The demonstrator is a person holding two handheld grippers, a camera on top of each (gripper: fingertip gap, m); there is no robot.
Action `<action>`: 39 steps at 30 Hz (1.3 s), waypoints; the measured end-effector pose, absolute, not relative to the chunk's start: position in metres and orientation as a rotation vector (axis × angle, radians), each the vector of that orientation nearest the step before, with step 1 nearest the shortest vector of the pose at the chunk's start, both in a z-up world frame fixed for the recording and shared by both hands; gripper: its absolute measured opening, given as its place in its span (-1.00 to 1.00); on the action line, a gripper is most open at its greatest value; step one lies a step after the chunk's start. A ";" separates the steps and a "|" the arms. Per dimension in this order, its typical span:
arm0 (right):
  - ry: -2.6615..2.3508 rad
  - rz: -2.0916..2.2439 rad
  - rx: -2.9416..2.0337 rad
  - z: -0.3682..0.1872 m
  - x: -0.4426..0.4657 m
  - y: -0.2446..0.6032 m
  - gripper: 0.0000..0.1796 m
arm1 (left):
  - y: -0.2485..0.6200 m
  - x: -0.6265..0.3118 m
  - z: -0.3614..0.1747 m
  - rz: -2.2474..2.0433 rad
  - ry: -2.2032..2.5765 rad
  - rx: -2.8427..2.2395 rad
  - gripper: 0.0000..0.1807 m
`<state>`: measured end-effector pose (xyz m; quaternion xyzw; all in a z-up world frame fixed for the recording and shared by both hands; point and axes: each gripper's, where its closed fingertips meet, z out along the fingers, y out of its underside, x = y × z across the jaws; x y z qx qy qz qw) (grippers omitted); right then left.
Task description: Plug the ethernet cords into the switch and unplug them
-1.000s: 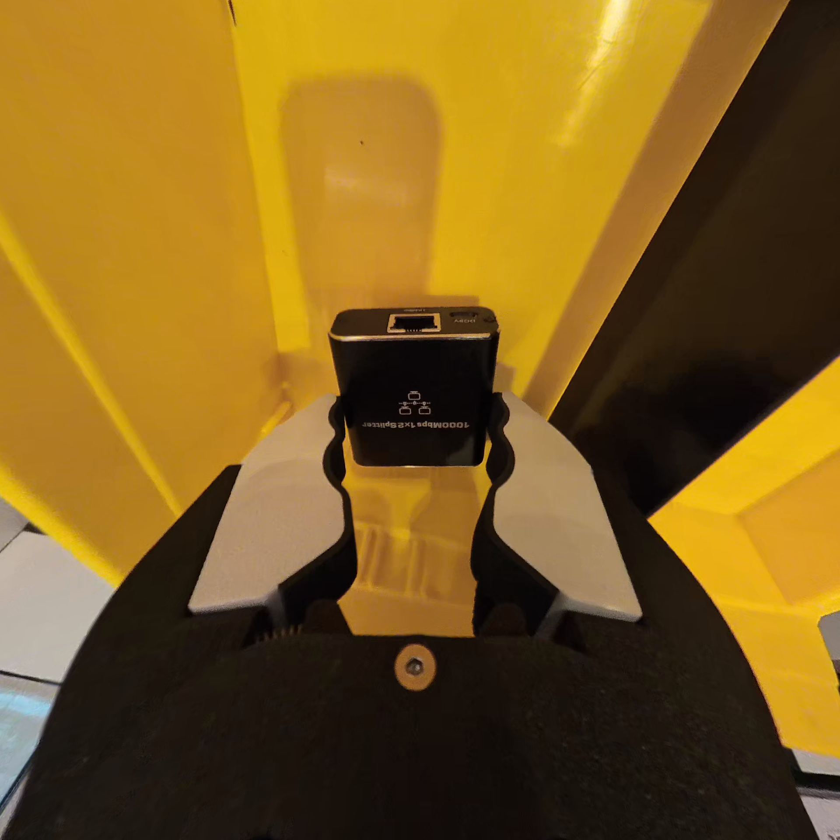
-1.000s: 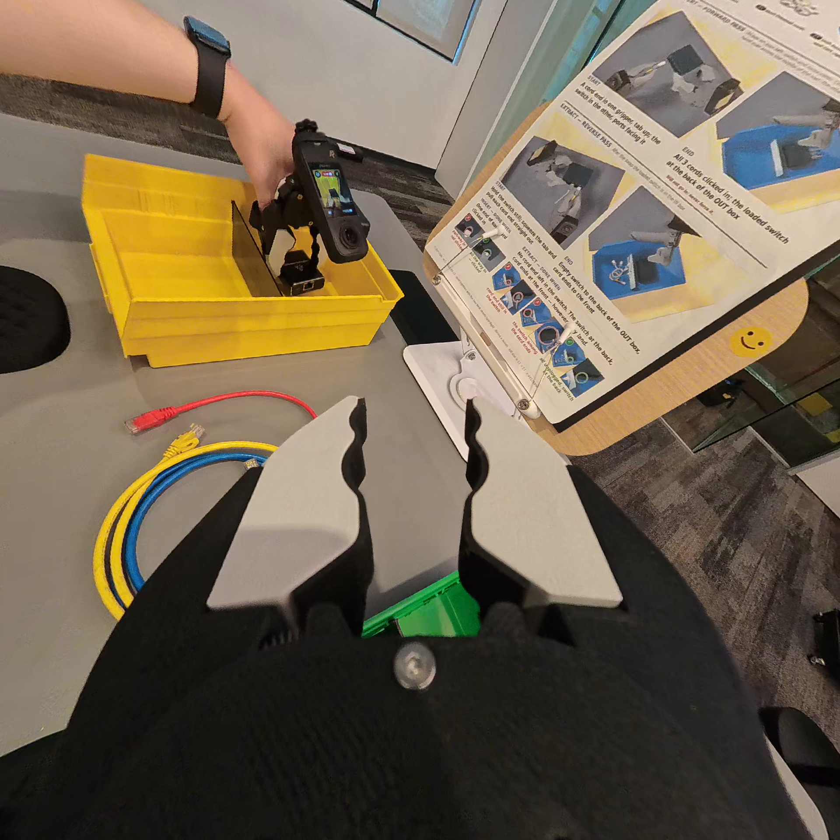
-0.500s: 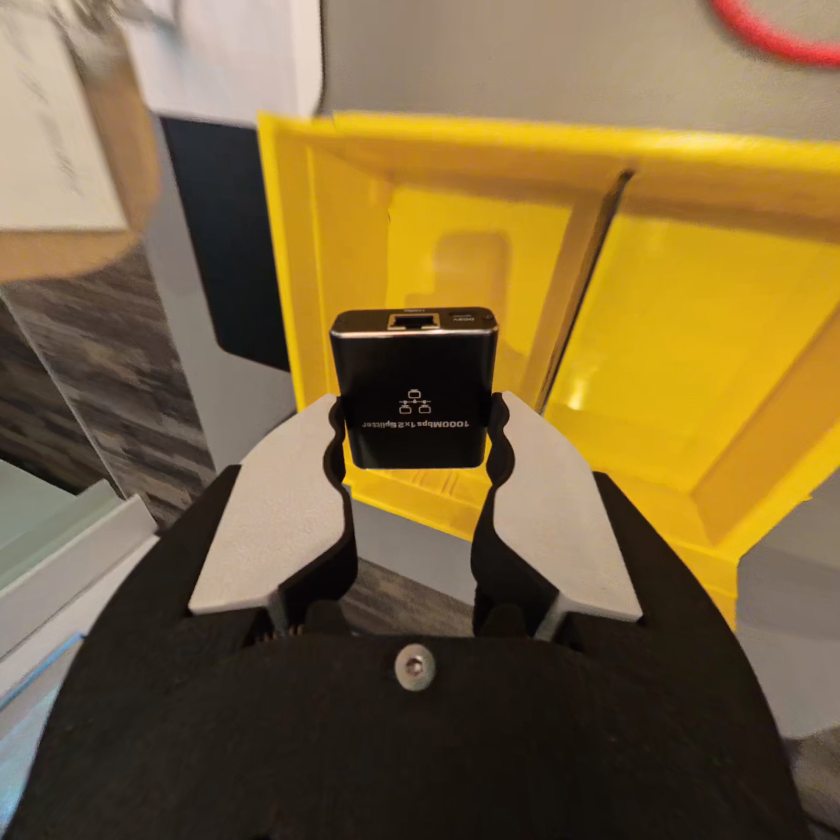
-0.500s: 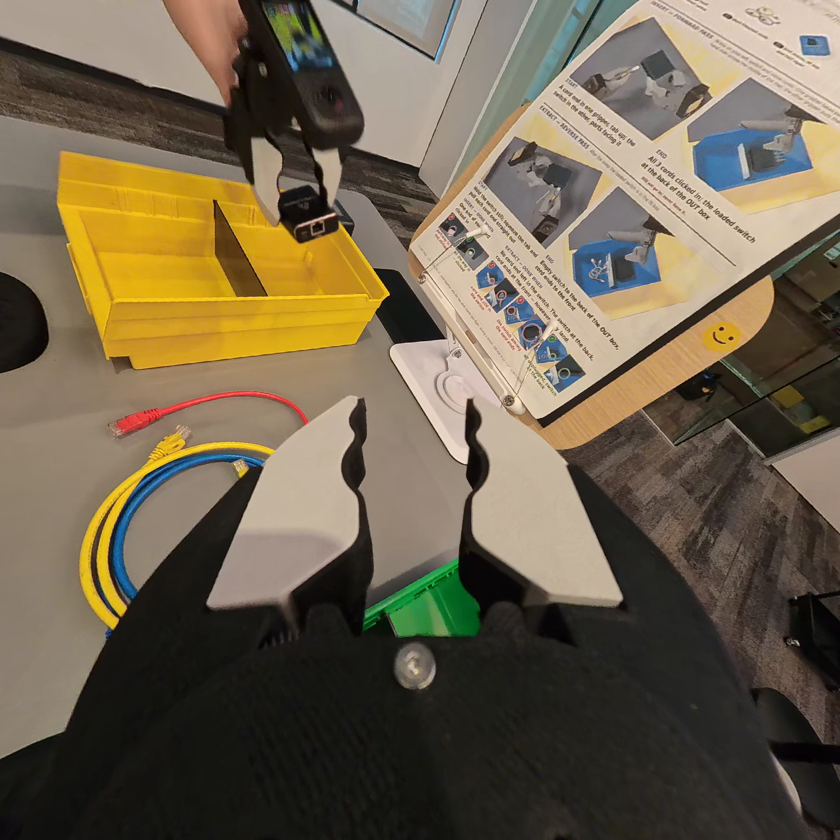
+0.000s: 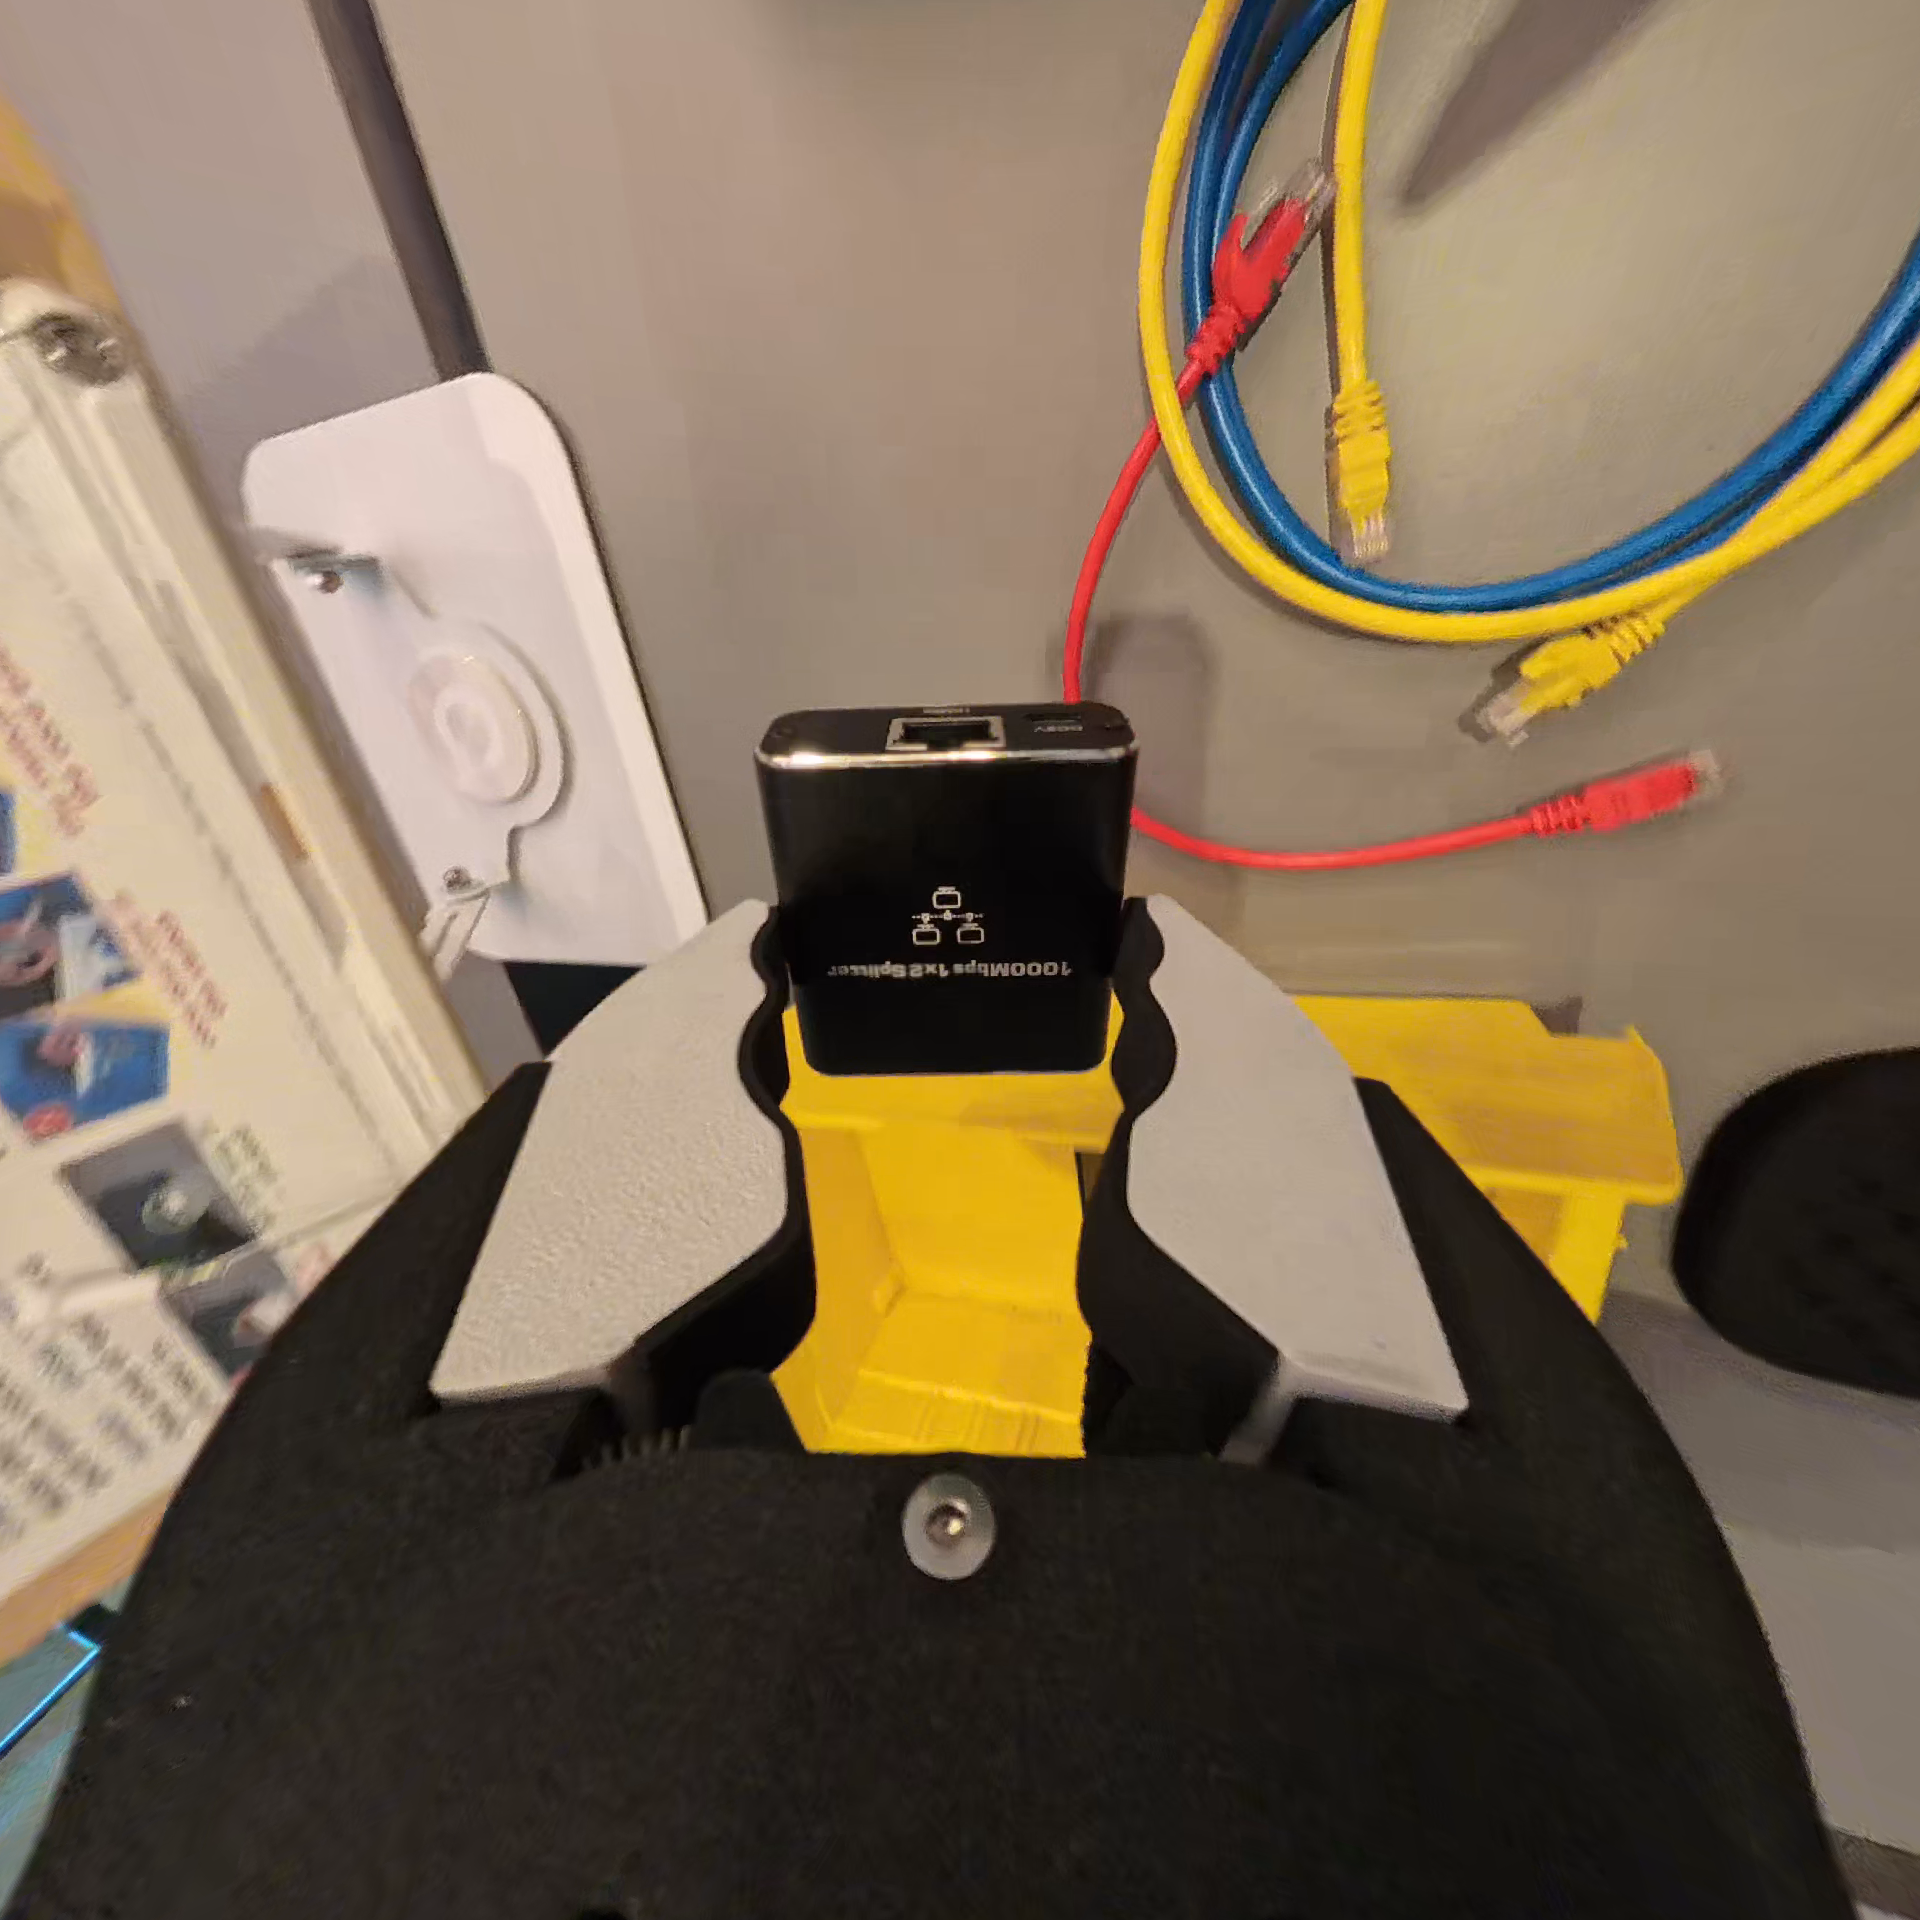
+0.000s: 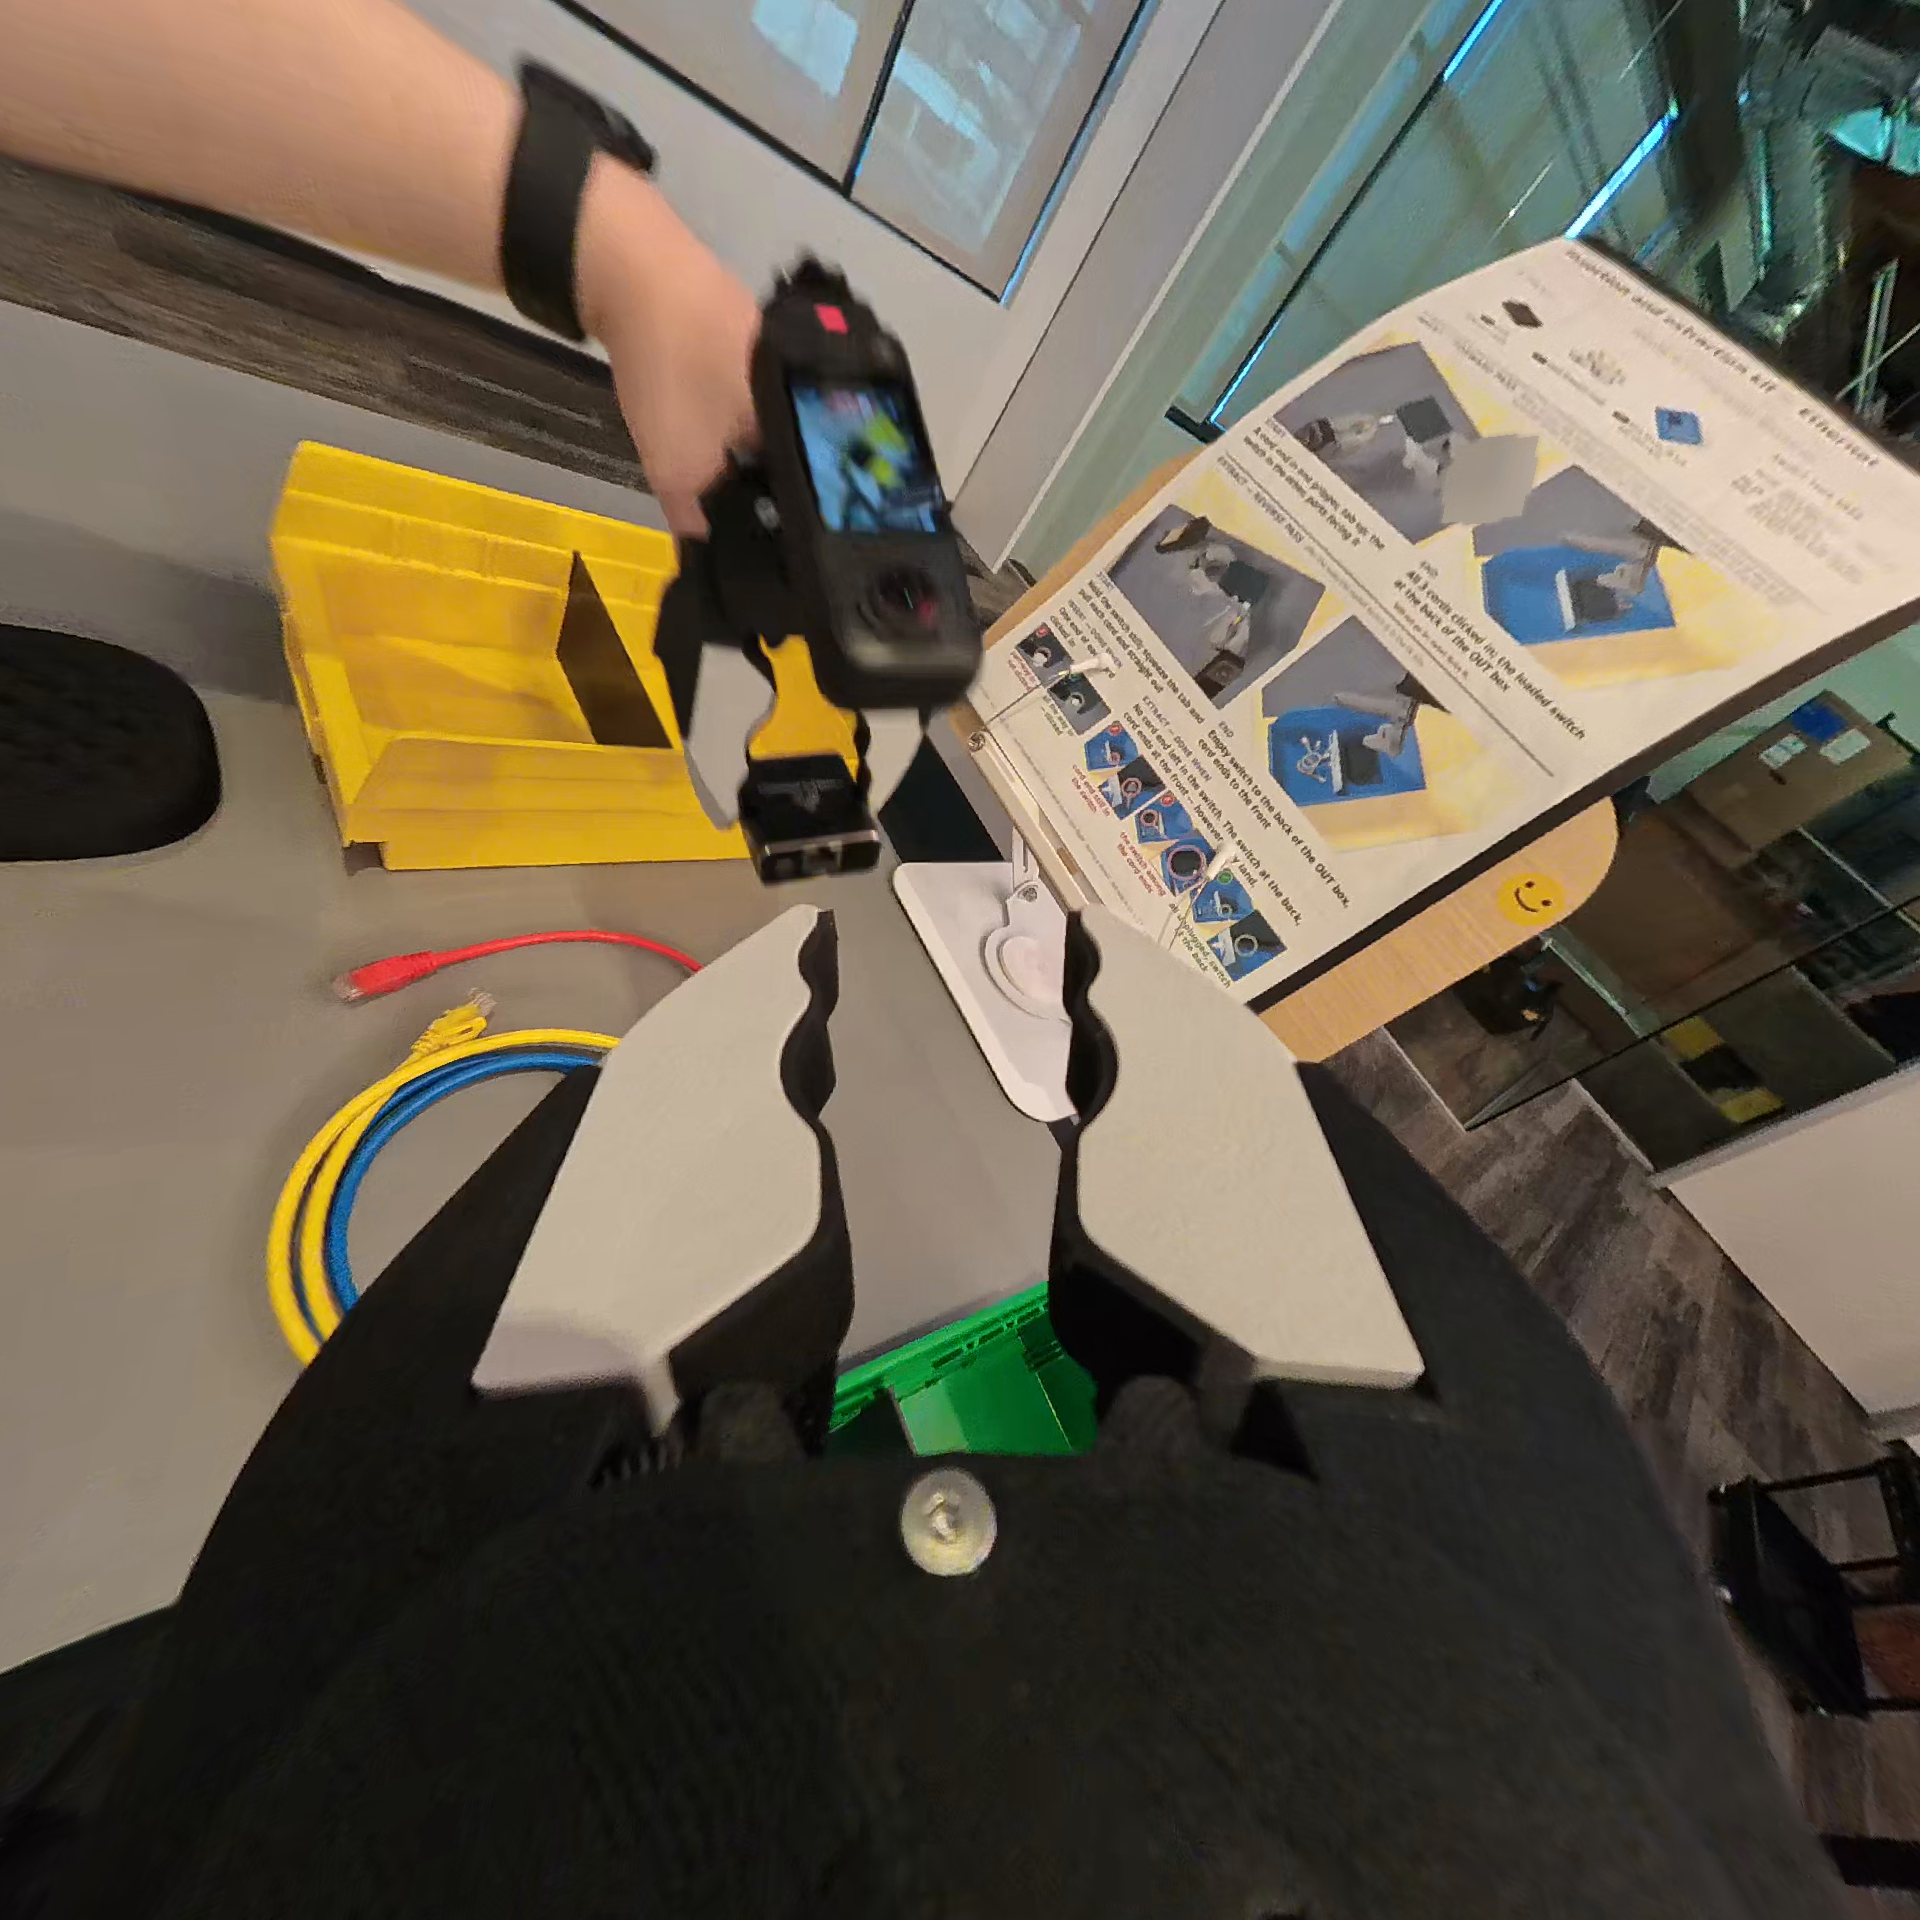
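The left gripper (image 5: 943,935) is clamping the black switch (image 5: 943,883) above the cords (image 5: 1299,499); only the right wrist view is showing the right gripper (image 6: 945,977) gaping, empty.

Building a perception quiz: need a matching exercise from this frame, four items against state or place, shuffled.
Items:
1. switch
2. right gripper
3. red cord
4. yellow bin

States:
A. open, holding nothing
B. loose on the grey table, unplugged
C. clamped between the left gripper's fingers, off the table
D. on the table, a dark divider inside

Pairs: 1-C, 2-A, 3-B, 4-D
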<state>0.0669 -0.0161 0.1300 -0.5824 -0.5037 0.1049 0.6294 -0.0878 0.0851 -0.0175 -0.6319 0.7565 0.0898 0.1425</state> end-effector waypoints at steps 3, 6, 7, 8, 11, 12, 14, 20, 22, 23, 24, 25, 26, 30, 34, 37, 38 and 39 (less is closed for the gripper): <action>-1.170 0.241 -1.314 0.132 0.072 -0.028 -0.52 | 0.095 -0.074 -0.048 0.285 2.237 -1.864 -0.33; -1.186 0.239 -1.300 0.132 0.076 -0.037 -0.52 | 0.107 -0.068 -0.075 0.324 2.266 -1.931 -0.33; -1.196 0.240 -1.292 0.132 0.077 -0.040 -0.52 | 0.111 -0.066 -0.083 0.329 2.272 -1.947 -0.34; -1.210 0.245 -1.283 0.131 0.077 -0.043 -0.52 | 0.114 -0.064 -0.090 0.335 2.281 -1.958 -0.34; -1.264 0.263 -1.268 0.125 0.075 -0.052 -0.53 | 0.117 -0.059 -0.108 0.311 2.333 -1.948 -0.34; -1.277 0.259 -1.270 0.122 0.075 -0.053 -0.53 | 0.117 -0.059 -0.112 0.307 2.344 -1.957 -0.34; -1.294 0.250 -1.282 0.118 0.076 -0.053 -0.53 | 0.121 -0.061 -0.122 0.302 2.355 -1.985 -0.34; -1.294 0.264 -1.280 0.117 0.079 -0.054 -0.53 | 0.132 -0.081 -0.145 0.362 2.376 -2.085 -0.34; -1.293 0.267 -1.283 0.116 0.080 -0.054 -0.53 | 0.130 -0.085 -0.150 0.354 2.393 -2.102 -0.34; -1.295 0.269 -1.283 0.116 0.080 -0.054 -0.53 | 0.128 -0.085 -0.152 0.348 2.403 -2.101 -0.34; -1.296 0.270 -1.281 0.116 0.080 -0.054 -0.54 | 0.128 -0.086 -0.153 0.348 2.410 -2.100 -0.34; -1.297 0.271 -1.282 0.116 0.080 -0.054 -0.54 | 0.127 -0.088 -0.154 0.349 2.417 -2.107 -0.34; -1.299 0.272 -1.285 0.115 0.079 -0.054 -0.54 | 0.126 -0.090 -0.156 0.359 2.426 -2.118 -0.34; -1.308 0.264 -1.294 0.113 0.078 -0.053 -0.54 | 0.124 -0.095 -0.157 0.362 2.446 -2.121 -0.34; -1.315 0.263 -1.293 0.112 0.077 -0.053 -0.54 | 0.122 -0.098 -0.157 0.361 2.487 -2.070 -0.34; -1.318 0.263 -1.294 0.112 0.077 -0.053 -0.54 | 0.122 -0.101 -0.158 0.365 2.483 -2.087 -0.34; -1.321 0.263 -1.295 0.111 0.077 -0.053 -0.54 | 0.122 -0.102 -0.158 0.364 2.484 -2.092 -0.34; -1.324 0.263 -1.297 0.110 0.077 -0.054 -0.54 | 0.122 -0.102 -0.158 0.365 2.475 -2.102 -0.33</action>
